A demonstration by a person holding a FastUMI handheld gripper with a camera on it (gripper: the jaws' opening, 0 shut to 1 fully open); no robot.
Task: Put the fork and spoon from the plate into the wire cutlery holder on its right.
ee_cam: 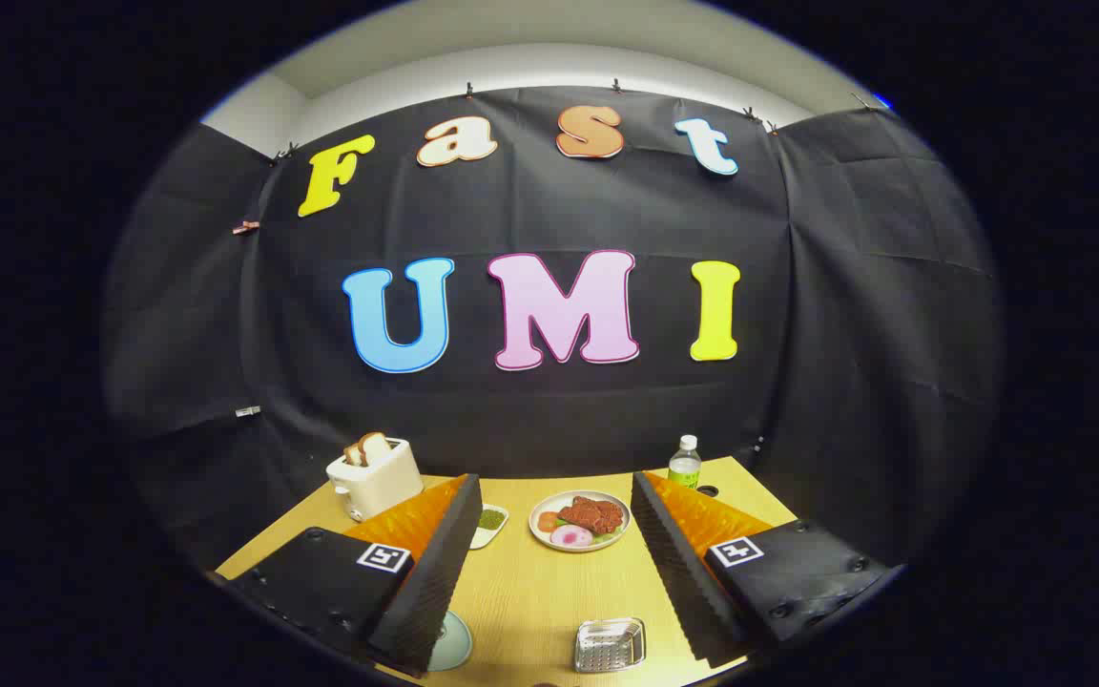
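Fingers [554, 572] spread wide apart, released, nothing between them; black ribbed pads, orange wedge bodies behind, each with a square marker tag.

Nearest, on the pale wood-grain surface [530, 592]: small square wire-mesh metal basket [610, 644], shiny, rounded corners, between the fingers toward the right one, at about 5 o'clock from the midpoint. This looks like the wire cutlery holder; appears empty, though I can't be sure at this size. At 7 o'clock, tucked against the left finger's tip, edge of a round pale blue-green plate [452, 641], mostly hidden by the finger. Can't tell whether fork or spoon are on it.

Further out, straight ahead at 12 o'clock beyond the fingers: round white plate [579, 521] with reddish-brown meat-like food, a pink-white slice and some green. Left of it, at 11 o'clock, small white dish [490, 524] with green contents, partly behind the left finger.

Farthest: cream boxy toaster [374, 476] with two bread slices sticking up, at 10 o'clock; clear plastic bottle [684, 463], white cap, green label, at 1 o'clock near the surface's back edge.
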